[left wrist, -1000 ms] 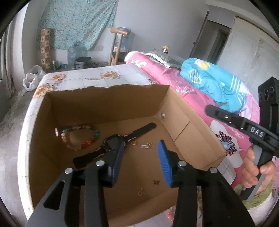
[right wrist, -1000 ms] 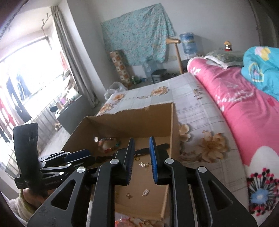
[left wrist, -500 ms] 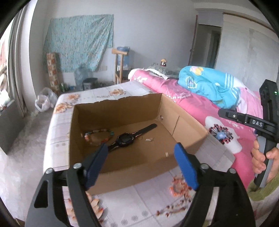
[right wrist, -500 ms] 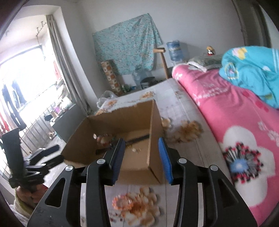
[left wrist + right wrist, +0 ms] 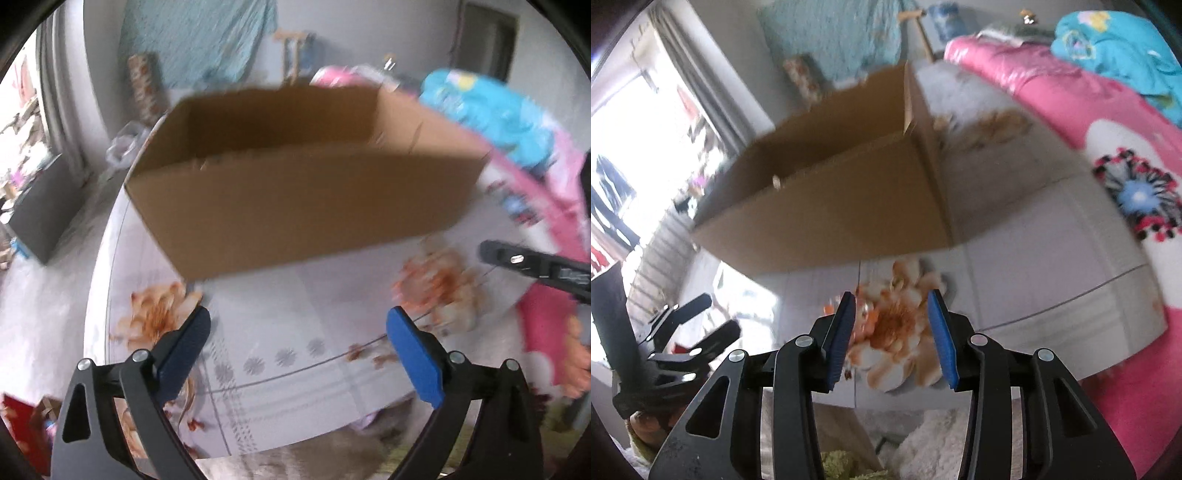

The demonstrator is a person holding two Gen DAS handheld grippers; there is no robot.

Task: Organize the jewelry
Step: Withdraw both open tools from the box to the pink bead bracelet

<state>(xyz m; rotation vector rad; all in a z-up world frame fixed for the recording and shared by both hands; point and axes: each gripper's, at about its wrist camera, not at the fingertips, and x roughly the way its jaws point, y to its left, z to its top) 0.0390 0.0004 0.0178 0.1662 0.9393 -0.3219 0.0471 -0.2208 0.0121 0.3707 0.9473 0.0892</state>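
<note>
Both of your tools have drawn back out of the cardboard box (image 5: 303, 192) since the earlier frames and now hang over the flowered sheet (image 5: 295, 332) in front of it. Your left tool (image 5: 298, 345) has just been opening; its blue pads (image 5: 415, 363) stand wide apart with nothing between them, only sheet beneath. Your right tool (image 5: 891, 328) has also just opened, to a moderate gap, and is empty; an orange printed flower (image 5: 897, 325) lies below the gap. Each tool shows at the edge of the other's view, the left one with a hand (image 5: 646, 424) at its grip. Beyond the tools the box rests on the bed, its near wall facing you and hiding the floor inside, so the jewelry cannot be seen from either view; both frames are blurred. To the right lie a pink quilt (image 5: 1052, 88) and a blue blanket (image 5: 491, 110). Farthest back, a patterned teal cloth (image 5: 207, 37) hangs on the wall.
</note>
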